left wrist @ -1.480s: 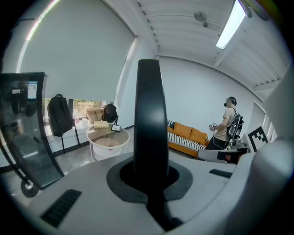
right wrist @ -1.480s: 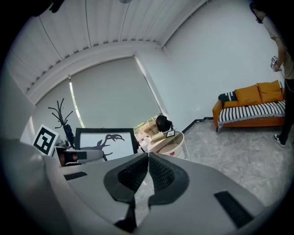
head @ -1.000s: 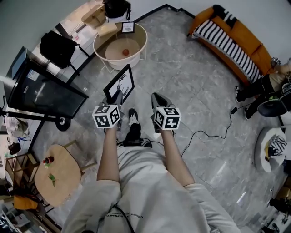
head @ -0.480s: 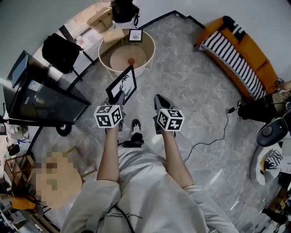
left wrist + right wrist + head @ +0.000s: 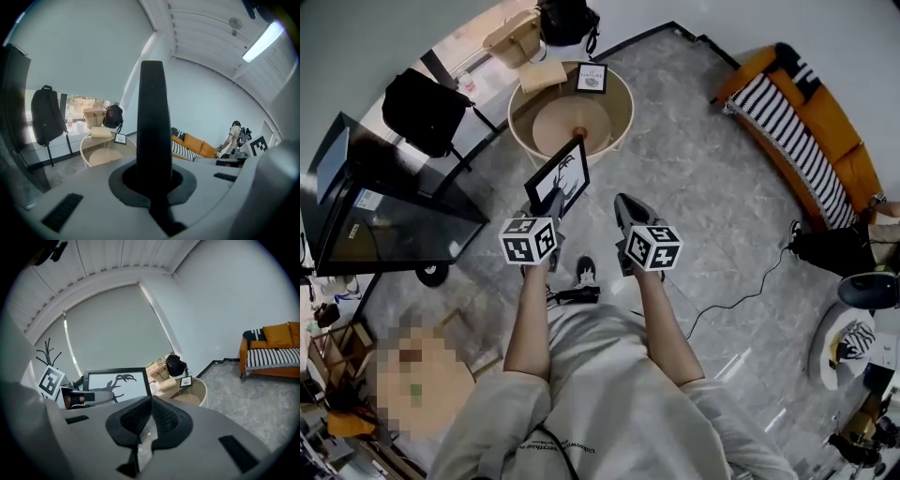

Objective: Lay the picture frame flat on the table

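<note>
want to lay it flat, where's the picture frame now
Head view, left of centre: the picture frame is clamped upright in the left gripper, just short of the round table.

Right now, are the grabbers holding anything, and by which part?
The left gripper is clamped on the picture frame, pinching it by its lower edge. The right gripper has its jaws together and holds nothing.

Two picture frames (image 5: 560, 180) (image 5: 592, 78), two grippers (image 5: 546, 200) (image 5: 622, 201), one round table (image 5: 623, 105), one orange sofa (image 5: 827, 141), two black bags (image 5: 420, 98) (image 5: 567, 19).
</note>
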A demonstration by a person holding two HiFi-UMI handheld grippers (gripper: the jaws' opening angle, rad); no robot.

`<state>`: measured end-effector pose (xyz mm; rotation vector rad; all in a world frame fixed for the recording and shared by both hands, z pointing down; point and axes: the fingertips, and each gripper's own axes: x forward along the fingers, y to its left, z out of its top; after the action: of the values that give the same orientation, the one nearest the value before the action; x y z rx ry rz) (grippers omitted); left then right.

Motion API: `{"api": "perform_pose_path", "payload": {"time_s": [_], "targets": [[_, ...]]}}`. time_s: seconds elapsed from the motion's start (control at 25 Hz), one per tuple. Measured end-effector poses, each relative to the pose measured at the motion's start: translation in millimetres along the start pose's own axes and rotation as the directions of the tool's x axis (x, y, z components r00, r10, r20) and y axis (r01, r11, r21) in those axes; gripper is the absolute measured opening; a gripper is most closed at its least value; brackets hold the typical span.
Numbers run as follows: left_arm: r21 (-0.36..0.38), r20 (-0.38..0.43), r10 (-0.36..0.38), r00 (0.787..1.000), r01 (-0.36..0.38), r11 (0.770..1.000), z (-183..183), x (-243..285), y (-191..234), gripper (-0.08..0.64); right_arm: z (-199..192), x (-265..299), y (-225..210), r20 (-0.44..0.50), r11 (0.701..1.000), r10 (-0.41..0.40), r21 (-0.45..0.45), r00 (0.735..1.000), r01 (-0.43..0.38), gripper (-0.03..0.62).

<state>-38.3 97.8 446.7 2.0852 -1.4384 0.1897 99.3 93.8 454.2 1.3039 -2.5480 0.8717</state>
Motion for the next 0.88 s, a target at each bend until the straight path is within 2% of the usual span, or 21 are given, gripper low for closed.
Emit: {"api": "perform_pose_path", "payload": {"time_s": [0.28,0.44,0.64,0.88], "targets": [[-0.072,0.007,0.034,0.999,-0.033,0.997,7,7,48,0.027,1,52,16,-0.044,0.999,0.047,-0.021,0.998,-0.048,0.035],[-0.073,0.002,0.008,1.000,-0.008,0.997,9,12,61,0.026,-2,66,13,-0.043,0.999,0.045,-0.029,0.998,-0.046,0.035],[-0.055,0.024,0.000,1.000,0.001,0.999,37,25,73,0.026,28,88,8,0.008,0.999,0.043,-0.013,0.999,-0.043,0.035],[-0.057,0.052,0.012,0.999,-0.009,0.998,75,58,83,0.026,88,119,-8,0.082,0.996,0.042,-0.079,0.996,-0.035,0.035]]}}
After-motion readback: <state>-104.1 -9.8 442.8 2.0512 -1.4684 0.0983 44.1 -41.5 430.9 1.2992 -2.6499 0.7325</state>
